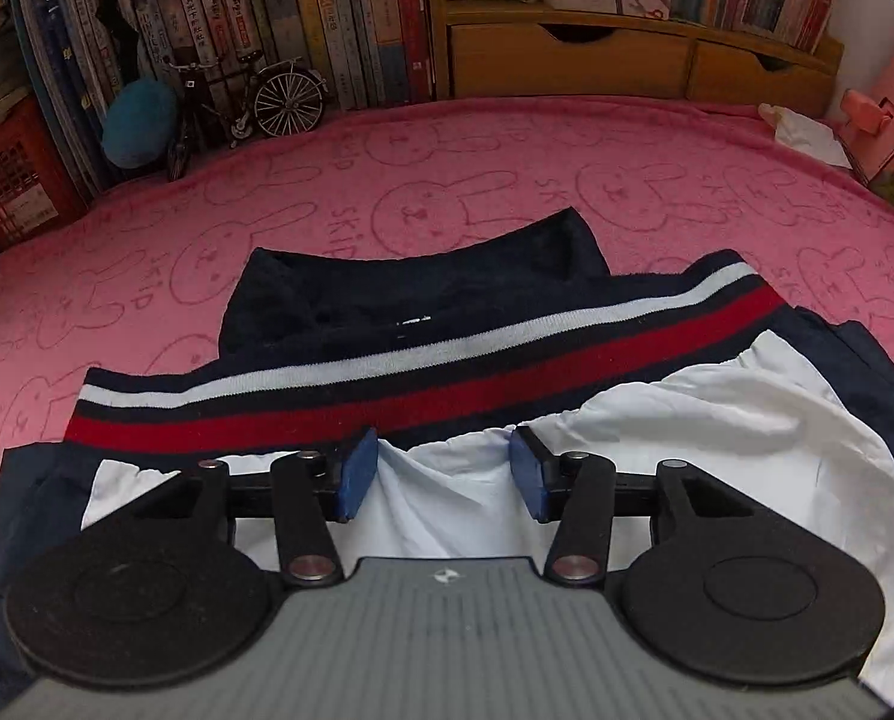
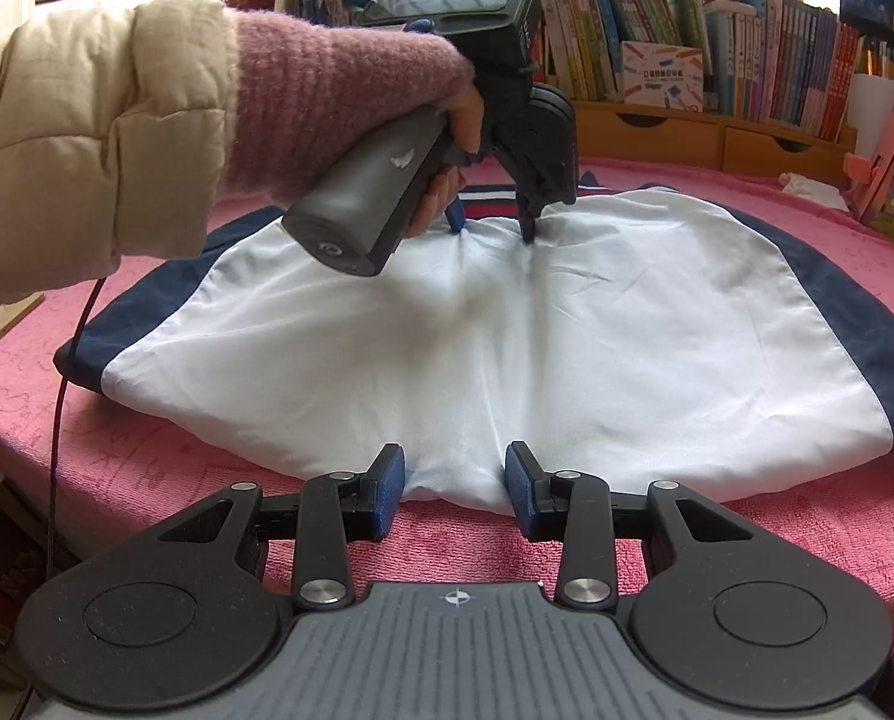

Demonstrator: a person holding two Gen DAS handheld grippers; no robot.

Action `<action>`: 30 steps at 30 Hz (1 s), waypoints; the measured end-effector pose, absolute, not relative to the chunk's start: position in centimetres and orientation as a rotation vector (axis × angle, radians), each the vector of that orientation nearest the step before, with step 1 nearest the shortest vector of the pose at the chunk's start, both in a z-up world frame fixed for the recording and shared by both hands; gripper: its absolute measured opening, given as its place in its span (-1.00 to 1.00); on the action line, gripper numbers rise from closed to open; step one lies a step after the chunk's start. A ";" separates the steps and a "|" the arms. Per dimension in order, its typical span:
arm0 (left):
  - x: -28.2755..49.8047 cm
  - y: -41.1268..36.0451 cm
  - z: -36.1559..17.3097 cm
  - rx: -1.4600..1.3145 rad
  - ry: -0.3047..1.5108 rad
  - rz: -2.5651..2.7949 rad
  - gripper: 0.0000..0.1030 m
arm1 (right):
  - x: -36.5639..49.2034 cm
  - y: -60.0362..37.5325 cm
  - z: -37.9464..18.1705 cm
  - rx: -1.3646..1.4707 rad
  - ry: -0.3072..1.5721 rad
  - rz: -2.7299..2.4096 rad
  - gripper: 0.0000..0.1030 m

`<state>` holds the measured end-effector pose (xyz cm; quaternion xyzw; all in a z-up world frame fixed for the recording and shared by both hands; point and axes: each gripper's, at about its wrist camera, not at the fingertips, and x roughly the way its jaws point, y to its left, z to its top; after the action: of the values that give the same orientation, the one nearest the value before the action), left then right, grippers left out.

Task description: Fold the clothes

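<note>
I am working on a jacket (image 2: 567,330) lying spread on the pink rabbit-print blanket (image 1: 507,168), its white lining facing up, navy panels at both sides and a striped navy, white and red hem band (image 1: 423,372) at the far edge from my right hand

My left gripper (image 1: 444,471) is pointing steeply down at the lining just below that band — its 2 blue pads (image 1: 357,477) are standing partly apart with a ridge of white cloth bunching between them, and I cannot tell whether they are actually pressing it. In the right wrist view that gripper's tips (image 2: 495,228) are touching the cloth near the band, my left hand (image 2: 459,138) wrapping the grey handle, pink knit cuff and cream padded sleeve (image 2: 87,132) behind it

My right gripper (image 2: 454,483) is sitting at the near edge of the jacket — jaws partly open, a fold of white lining rising between the pads (image 2: 390,489), which are lying against its sides

Books (image 1: 303,18) and a small model bicycle (image 1: 249,102) are lining the back
</note>
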<state>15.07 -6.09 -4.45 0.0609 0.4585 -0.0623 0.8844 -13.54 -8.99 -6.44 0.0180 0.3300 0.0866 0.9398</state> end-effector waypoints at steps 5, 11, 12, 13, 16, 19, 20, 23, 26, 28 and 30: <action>10.4 -4.3 -1.2 0.048 0.933 -0.216 -0.17 | -13.7 -9.2 -6.5 0.036 0.671 0.178 -0.27; 1.7 -3.6 0.3 0.066 0.949 -0.357 -0.17 | -13.8 -9.0 -6.5 0.035 0.669 0.172 -0.27; 0.7 -3.7 -0.1 0.065 0.973 -0.365 -0.17 | -13.9 -9.0 -6.5 0.035 0.669 0.171 -0.27; 0.0 -3.7 -0.5 0.060 0.998 -0.370 -0.17 | -13.9 -9.0 -6.5 0.035 0.668 0.170 -0.27; -1.1 -3.8 -1.9 0.045 1.062 -0.383 -0.20 | -13.9 -8.9 -6.5 0.031 0.667 0.166 -0.27; -1.0 -4.2 -3.2 0.058 1.089 -0.379 -0.20 | -13.9 -8.8 -6.5 0.027 0.665 0.163 -0.27; -0.8 -4.3 -3.7 0.063 1.096 -0.375 -0.20 | -13.9 -8.8 -6.5 0.026 0.665 0.163 -0.27; 0.7 -4.6 -4.4 0.080 1.087 -0.357 -0.19 | -13.9 -8.6 -6.5 0.023 0.664 0.161 -0.26; 2.9 -4.8 -4.4 0.099 1.047 -0.335 -0.17 | -14.0 -8.6 -6.5 0.022 0.662 0.161 -0.27; 5.0 -5.3 -4.5 0.117 1.026 -0.309 -0.17 | -14.0 -8.6 -6.5 0.022 0.662 0.162 -0.27; 7.3 -5.8 -4.7 0.138 1.004 -0.273 -0.18 | -14.0 -8.6 -6.5 0.020 0.661 0.163 -0.27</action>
<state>7.30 -5.83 -4.66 0.0661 0.4793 -0.1302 0.8654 -14.05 -8.65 -6.52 0.0099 0.3242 0.0802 0.9425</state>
